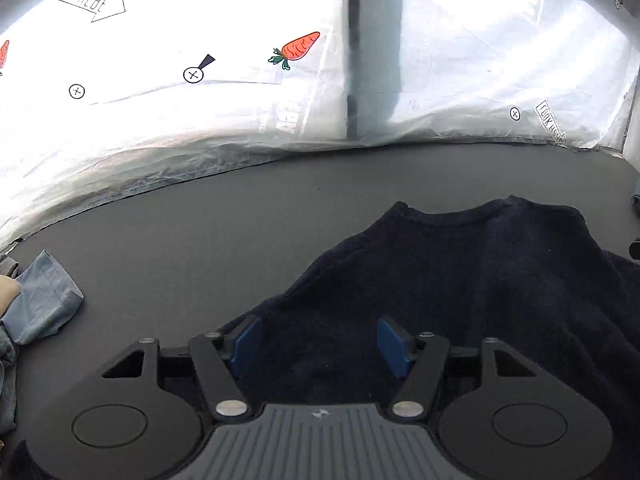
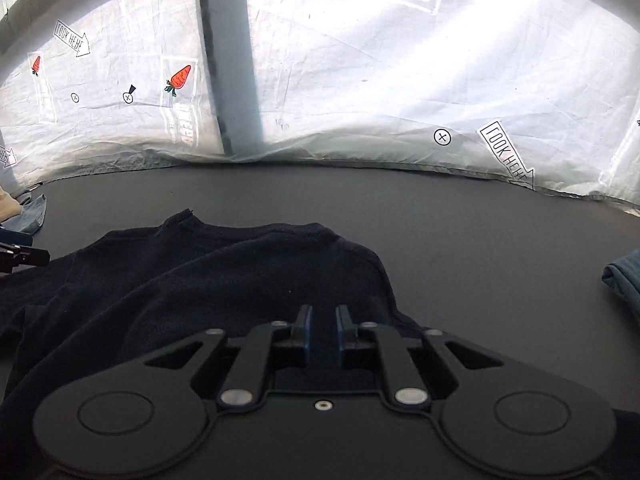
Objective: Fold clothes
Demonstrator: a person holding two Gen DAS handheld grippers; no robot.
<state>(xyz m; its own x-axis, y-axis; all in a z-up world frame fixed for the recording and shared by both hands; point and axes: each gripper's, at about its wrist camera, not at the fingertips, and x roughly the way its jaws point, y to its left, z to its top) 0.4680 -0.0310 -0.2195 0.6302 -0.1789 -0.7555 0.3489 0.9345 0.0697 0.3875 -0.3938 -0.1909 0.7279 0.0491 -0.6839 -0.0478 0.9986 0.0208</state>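
A dark navy garment [image 1: 460, 280] lies spread and rumpled on the dark grey table [image 1: 200, 240], its far edge toward the back wall. My left gripper [image 1: 320, 340] is open, its blue pads wide apart over the garment's near left part. In the right wrist view the same garment [image 2: 200, 280] fills the lower left. My right gripper [image 2: 323, 328] has its blue pads nearly together with dark cloth between them, at the garment's near right part. The left gripper's tip [image 2: 20, 256] shows at the left edge of that view.
Pale blue clothes [image 1: 40, 304] lie heaped at the table's left edge, also in the right wrist view [image 2: 28, 212]. Another blue garment [image 2: 624, 276] lies at the right edge. A white printed sheet [image 1: 200, 80] with a grey post [image 2: 232, 60] backs the table.
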